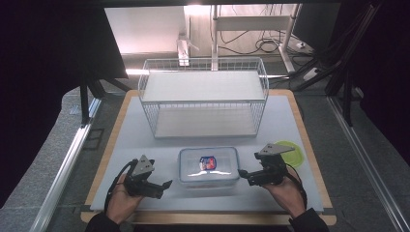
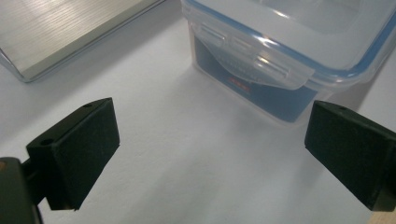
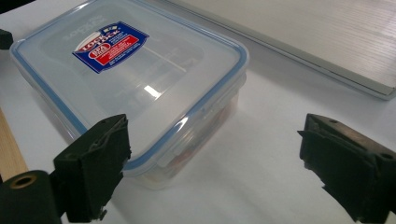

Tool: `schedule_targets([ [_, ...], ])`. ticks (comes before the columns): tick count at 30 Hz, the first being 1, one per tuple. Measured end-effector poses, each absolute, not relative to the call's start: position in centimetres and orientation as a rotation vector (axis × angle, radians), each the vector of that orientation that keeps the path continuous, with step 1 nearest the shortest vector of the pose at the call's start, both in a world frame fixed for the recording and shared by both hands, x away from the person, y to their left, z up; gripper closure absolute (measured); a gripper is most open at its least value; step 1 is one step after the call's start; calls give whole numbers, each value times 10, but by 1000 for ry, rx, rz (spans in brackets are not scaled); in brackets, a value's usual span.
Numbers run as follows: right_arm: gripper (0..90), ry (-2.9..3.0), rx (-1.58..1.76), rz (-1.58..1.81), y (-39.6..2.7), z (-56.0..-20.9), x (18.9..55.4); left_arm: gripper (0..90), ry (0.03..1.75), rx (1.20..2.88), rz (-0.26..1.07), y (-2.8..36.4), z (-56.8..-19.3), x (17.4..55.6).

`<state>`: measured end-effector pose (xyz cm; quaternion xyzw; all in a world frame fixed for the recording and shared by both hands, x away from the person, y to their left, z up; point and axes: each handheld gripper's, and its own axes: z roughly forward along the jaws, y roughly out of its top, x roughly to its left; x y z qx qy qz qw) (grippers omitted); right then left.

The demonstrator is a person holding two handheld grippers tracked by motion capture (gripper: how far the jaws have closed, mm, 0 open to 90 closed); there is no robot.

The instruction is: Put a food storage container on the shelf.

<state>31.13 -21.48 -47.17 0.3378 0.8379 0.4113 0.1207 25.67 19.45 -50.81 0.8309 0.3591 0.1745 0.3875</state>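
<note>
So the lidded container sits near the worktop's front edge, long axis left-right, squarely between the left gripper and right gripper, both wide open, about equally near.

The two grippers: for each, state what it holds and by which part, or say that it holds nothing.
Neither holds anything. The left gripper and right gripper are both open, one at each end of the lidded plastic container, not gripping it.

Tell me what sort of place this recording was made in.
Probably a lab or data-collection workstation, not a kitchen: a white mat on a wooden table, dark curtains around it, loose cables on the floor behind, and staged props, a wire basket and a lidded plastic container.
</note>
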Motion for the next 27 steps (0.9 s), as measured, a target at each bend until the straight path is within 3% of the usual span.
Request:
schedule_targets([
  [13, 0, 2539, 1010, 1165, -202, -472, 315, 17, 878, 2065, 297, 186, -500, 271],
  [27, 28, 2651, 1099, 1206, -184, -484, 332, 9, 874, 2013, 20, 169, -513, 309],
])
